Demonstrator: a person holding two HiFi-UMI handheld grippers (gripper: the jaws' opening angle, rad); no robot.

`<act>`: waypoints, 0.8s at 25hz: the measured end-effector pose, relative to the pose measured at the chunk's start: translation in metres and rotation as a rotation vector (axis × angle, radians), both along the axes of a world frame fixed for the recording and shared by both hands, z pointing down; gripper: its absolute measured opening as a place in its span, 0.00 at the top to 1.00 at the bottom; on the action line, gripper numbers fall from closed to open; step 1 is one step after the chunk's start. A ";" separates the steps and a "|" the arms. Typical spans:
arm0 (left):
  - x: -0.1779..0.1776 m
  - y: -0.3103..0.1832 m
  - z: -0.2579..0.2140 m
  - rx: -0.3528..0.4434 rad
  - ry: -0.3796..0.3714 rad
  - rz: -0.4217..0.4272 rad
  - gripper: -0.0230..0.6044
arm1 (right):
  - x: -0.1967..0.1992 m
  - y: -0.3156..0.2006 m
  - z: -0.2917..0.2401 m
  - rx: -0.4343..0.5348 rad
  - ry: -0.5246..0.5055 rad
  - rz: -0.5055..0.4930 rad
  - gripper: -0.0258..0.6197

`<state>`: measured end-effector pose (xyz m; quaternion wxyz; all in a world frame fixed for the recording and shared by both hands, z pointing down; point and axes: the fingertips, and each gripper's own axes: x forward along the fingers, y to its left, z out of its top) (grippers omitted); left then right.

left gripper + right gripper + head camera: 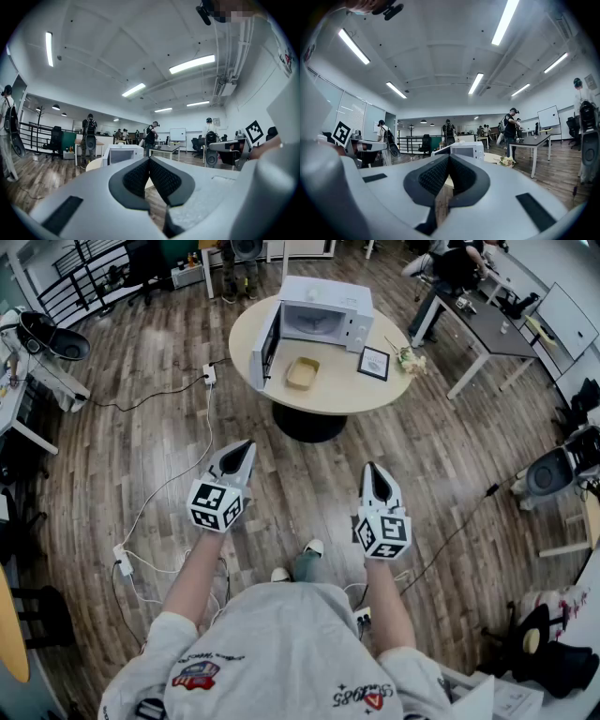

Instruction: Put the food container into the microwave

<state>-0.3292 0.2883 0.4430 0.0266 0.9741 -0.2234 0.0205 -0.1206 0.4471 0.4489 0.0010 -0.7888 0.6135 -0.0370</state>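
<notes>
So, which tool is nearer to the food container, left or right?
Left, but only slightly. The left tool is short of the food container and to its left; the right tool is to its right, a little farther back.

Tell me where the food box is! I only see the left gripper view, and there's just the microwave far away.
Observer: The food container lies on the round table, right in front of the microwave.
Operator: Is the door open?
Observer: Yes, the door stands swung wide open, at the microwave's left in the head view.
Operator: Is the other gripper holding something?
Observer: No, the right gripper is shut and empty.
</notes>
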 end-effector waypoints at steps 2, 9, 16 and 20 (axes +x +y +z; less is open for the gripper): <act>0.002 0.002 0.000 -0.005 0.002 0.003 0.96 | 0.000 0.001 -0.002 0.008 0.002 -0.002 0.97; 0.010 0.010 0.006 -0.017 -0.004 0.020 0.96 | 0.004 0.004 0.007 -0.015 -0.009 0.000 0.97; 0.016 0.016 0.009 -0.034 -0.001 0.032 0.96 | 0.002 0.012 0.011 -0.028 -0.008 -0.010 0.96; 0.018 0.020 0.011 -0.040 0.000 0.035 0.96 | 0.000 0.015 0.008 -0.019 -0.001 -0.013 0.91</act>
